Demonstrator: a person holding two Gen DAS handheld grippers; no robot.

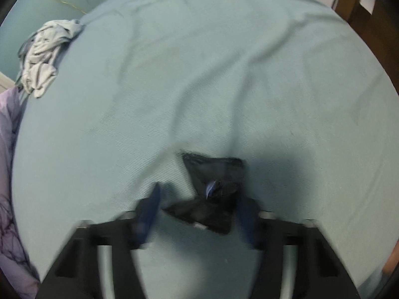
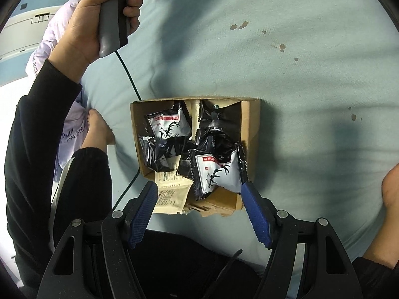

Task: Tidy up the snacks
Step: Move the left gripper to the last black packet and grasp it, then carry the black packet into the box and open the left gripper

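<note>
In the left wrist view a dark snack packet (image 1: 212, 194) lies on the pale blue sheet between the blue fingers of my left gripper (image 1: 199, 196). The jaws stand wide apart, and the view is blurred. In the right wrist view a brown cardboard box (image 2: 250, 134) sits on the sheet and holds several black-and-white snack packets (image 2: 169, 127). One packet (image 2: 217, 172) leans at the box's near right. My right gripper (image 2: 199, 189) is open and empty just above the box's near edge. A beige paper packet (image 2: 172, 194) lies at that edge.
A crumpled grey cloth (image 1: 42, 57) lies at the sheet's far left. A wooden chair frame (image 1: 361, 7) stands at the far right. The person's left hand and gripper handle (image 2: 112, 17), a black cable (image 2: 129, 74), legs and a foot (image 2: 99, 127) are left of the box.
</note>
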